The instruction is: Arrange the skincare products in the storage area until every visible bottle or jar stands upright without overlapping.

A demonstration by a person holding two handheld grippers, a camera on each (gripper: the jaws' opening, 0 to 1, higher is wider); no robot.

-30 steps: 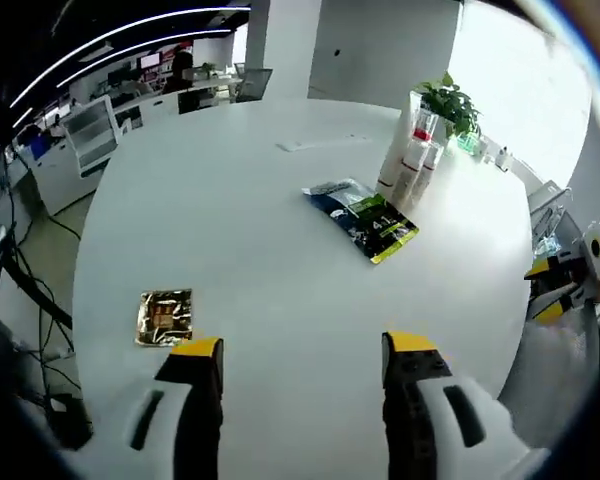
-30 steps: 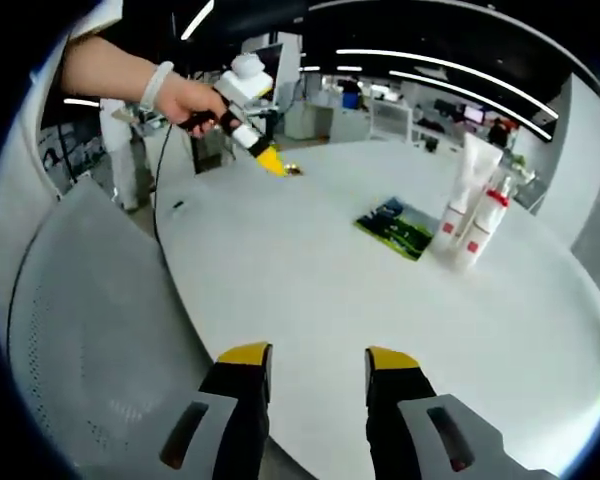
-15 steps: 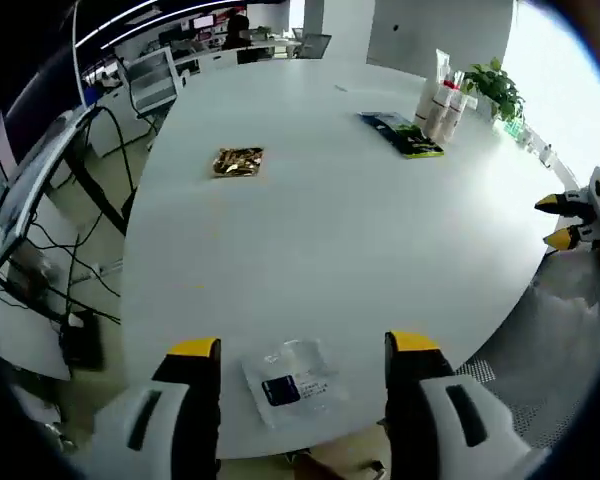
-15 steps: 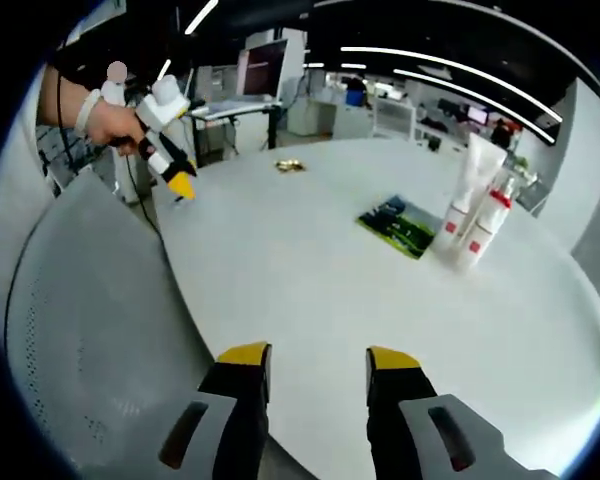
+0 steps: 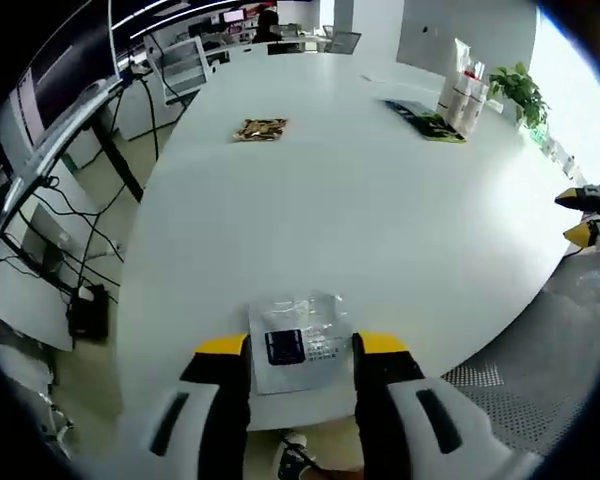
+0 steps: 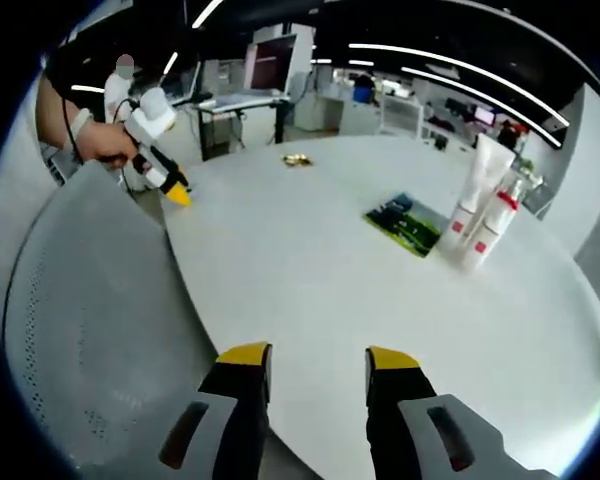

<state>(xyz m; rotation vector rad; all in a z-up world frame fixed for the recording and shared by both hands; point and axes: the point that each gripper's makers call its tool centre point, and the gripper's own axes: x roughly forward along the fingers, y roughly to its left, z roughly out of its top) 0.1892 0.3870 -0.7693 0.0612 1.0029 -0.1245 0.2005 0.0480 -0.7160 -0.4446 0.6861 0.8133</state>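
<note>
1. Two upright skincare bottles [image 6: 477, 225] stand touching at the white table's [image 6: 310, 260] far side, beside a green packet [image 6: 405, 223].
2. Left gripper [image 5: 301, 347]: jaws narrowed around a clear sachet [image 5: 298, 342] at the table edge (contact unclear), probably fetching it.
3. Right gripper [image 6: 317, 355]: jaws apart, empty.

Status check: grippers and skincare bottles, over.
Left gripper open, straddling clear sachet at table edge. Right gripper open, empty. Tubes and pump bottle upright, far side.

Bare white table [image 6: 310, 290] ahead, bottles [image 6: 480, 215] far right
</note>
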